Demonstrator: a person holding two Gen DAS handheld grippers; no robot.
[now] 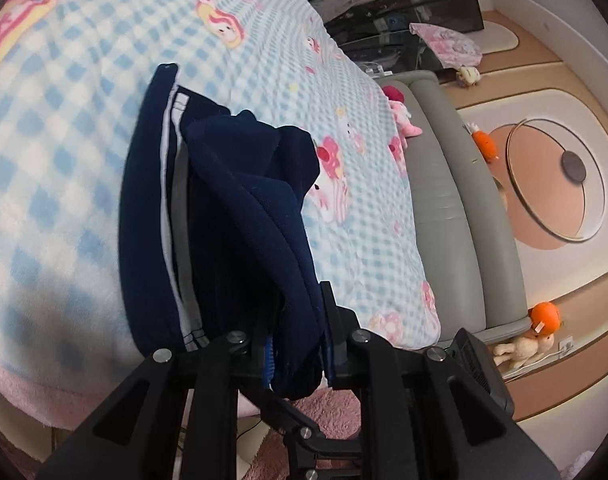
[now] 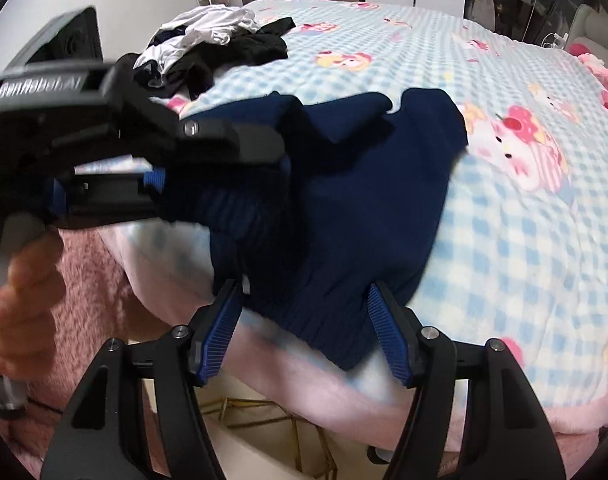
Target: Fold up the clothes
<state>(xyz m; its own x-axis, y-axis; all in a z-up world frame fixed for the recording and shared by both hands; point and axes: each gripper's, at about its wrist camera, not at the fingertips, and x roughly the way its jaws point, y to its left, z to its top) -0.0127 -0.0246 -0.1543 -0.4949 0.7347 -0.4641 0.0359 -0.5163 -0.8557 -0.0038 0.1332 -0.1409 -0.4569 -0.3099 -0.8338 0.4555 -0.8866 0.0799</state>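
Navy garment bunched near the edge of the checkered blanket. Left gripper clamped tight on one end. Right gripper wide open, holding nothing.

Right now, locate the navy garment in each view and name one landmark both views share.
Left wrist: navy garment center, running up from the left tool, which is shut on it.
Right wrist: navy garment center, its hem between the open right tool.
Shared landmark: checked blanket.
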